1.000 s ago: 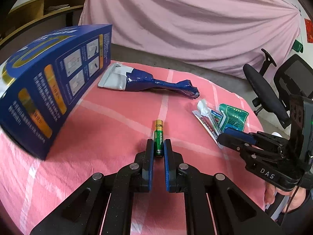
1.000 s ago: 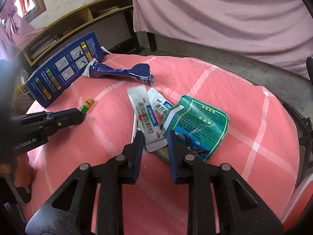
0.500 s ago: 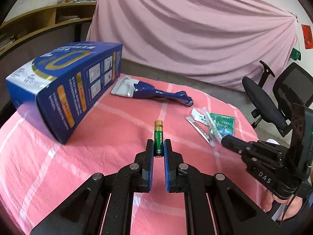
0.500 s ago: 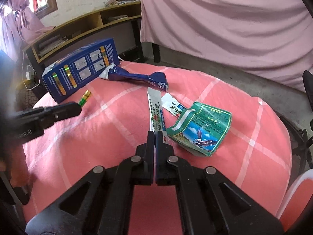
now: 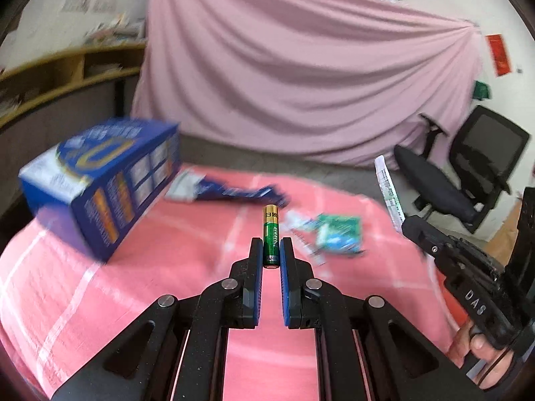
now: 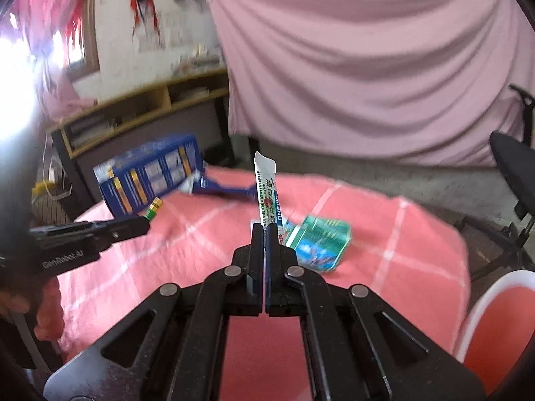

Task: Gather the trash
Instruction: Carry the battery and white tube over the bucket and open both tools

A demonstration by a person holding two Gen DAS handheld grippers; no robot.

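The left gripper (image 5: 271,254) is pinching a green-and-gold AAA battery (image 5: 270,234) between its blue-lined jaws, the cell pointing straight forward with its gold end sticking out past the fingertips, and it is hanging clear above the tabletop (image 5: 133,294), which is wearing a pink cloth with white check lines. The right gripper (image 6: 265,234) is clamping the lower end of a narrow white sachet (image 6: 267,190) with green and blue print; its jaws are pressed nearly together on the thin packet, which is standing upright above them, off the cloth. In the left wrist view the same sachet (image 5: 389,193) is rising from the tip of the right gripper (image 5: 409,224) at the right edge, where a person's fingers (image 5: 474,346) are curling around the handle. Lying on the cloth are a crumpled green wrapper (image 6: 319,237) just to the right of the held sachet, with another small white packet (image 5: 296,220) touching its left side, and a twisted dark blue wrapper (image 5: 234,193) with a silvery open end farther back. A blue carton (image 5: 100,183) with gold lettering is sitting at the left rear edge of the tabletop, close to the blue wrapper. Behind the tabletop a pink sheet (image 5: 301,83) is draping down, and a black office chair (image 5: 468,173) is standing to the right.
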